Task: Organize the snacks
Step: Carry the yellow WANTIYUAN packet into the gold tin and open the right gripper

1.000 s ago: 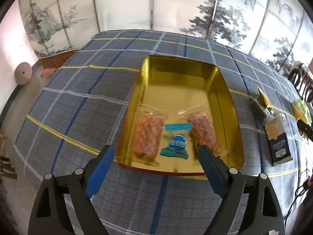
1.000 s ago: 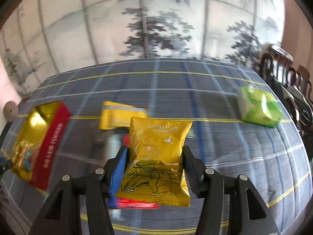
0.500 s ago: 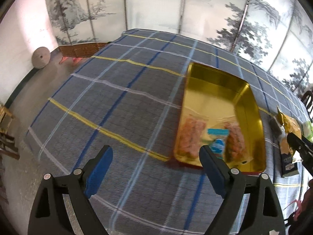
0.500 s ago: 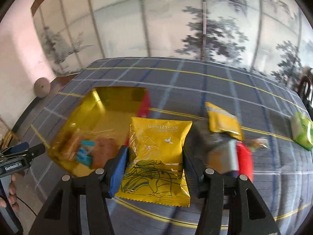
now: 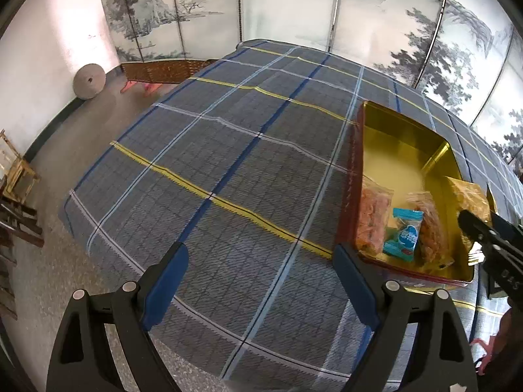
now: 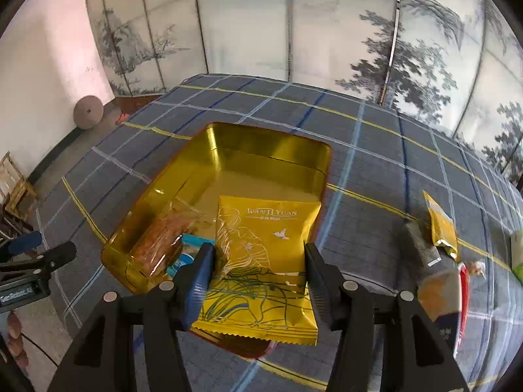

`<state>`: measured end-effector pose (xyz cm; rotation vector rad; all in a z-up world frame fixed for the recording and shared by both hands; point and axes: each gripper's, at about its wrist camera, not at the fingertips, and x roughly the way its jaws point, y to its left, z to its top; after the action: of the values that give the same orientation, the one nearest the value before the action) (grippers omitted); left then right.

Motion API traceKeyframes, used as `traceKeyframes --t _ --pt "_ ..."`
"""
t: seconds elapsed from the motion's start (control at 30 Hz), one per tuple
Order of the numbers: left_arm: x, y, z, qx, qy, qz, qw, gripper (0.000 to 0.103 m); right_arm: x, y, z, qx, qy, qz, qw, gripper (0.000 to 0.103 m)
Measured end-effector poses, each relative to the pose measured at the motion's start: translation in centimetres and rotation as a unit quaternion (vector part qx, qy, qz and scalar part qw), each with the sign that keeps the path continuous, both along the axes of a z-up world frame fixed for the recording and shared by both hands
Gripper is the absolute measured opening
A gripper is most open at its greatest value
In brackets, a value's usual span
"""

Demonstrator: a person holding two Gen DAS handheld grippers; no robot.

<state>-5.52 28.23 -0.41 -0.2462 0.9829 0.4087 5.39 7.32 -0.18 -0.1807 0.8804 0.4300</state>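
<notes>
My right gripper is shut on a yellow snack packet, held just above the near end of the gold tin. Inside the tin lie two clear packs of orange snacks and a small blue packet. My left gripper stands open over bare plaid cloth, to the left of the tin, with nothing between its fingers. The yellow packet and the right gripper's black frame show at the right edge of the left wrist view.
The table wears a grey plaid cloth. To the right of the tin lie a small yellow packet, a blurred box with red and a green pack at the edge. A painted folding screen stands behind.
My right gripper has carried the yellow packet leftward from the loose snacks to above the tin. My left gripper has swung left, away from the tin, staying open.
</notes>
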Motion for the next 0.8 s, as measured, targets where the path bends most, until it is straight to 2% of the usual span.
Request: traceKeyframes --t 0.8 --pt "-0.4 0.9 0.3 -0.005 0.000 0.012 0.9999 0.088 0.0 3.1 -3.1 -0.030 0.023 0.038 0.999 0.058"
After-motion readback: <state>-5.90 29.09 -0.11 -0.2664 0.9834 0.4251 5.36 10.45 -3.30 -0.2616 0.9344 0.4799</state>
